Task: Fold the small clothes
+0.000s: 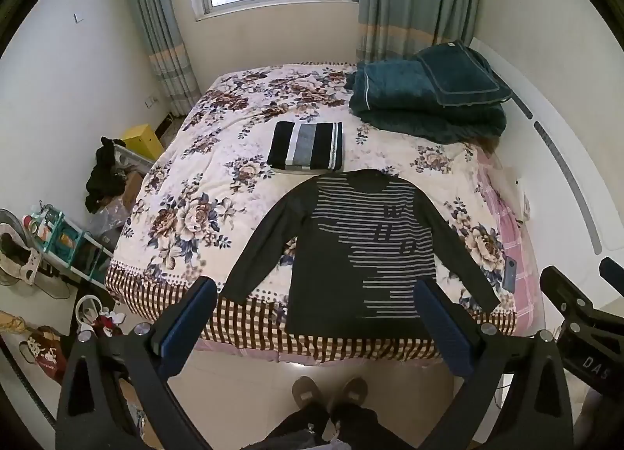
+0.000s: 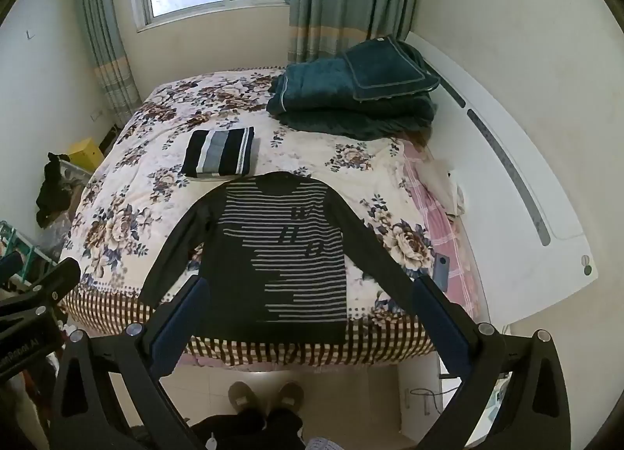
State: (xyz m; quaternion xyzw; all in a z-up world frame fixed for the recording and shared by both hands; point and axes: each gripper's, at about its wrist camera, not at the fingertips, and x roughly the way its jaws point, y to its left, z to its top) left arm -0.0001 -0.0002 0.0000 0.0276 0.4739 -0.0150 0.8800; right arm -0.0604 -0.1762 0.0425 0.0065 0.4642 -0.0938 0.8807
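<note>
A dark long-sleeved shirt with white stripes [image 1: 362,251] lies flat on the floral bedspread [image 1: 218,161], hem at the near edge, both sleeves spread outward. It also shows in the right wrist view [image 2: 273,255]. A folded black, grey and white striped garment [image 1: 306,145] lies beyond its collar, also in the right wrist view [image 2: 219,153]. My left gripper [image 1: 318,290] is open and empty, held above the floor before the shirt's hem. My right gripper [image 2: 308,286] is open and empty, at the same height beside it.
A folded teal quilt with a pillow [image 1: 425,98] sits at the bed's far right. A phone [image 2: 441,271] lies near the right edge. A white headboard [image 2: 507,176] runs along the right. Clutter, a shelf [image 1: 66,247] and bags stand on the floor at left. My slippers [image 1: 329,391] are on the tiles.
</note>
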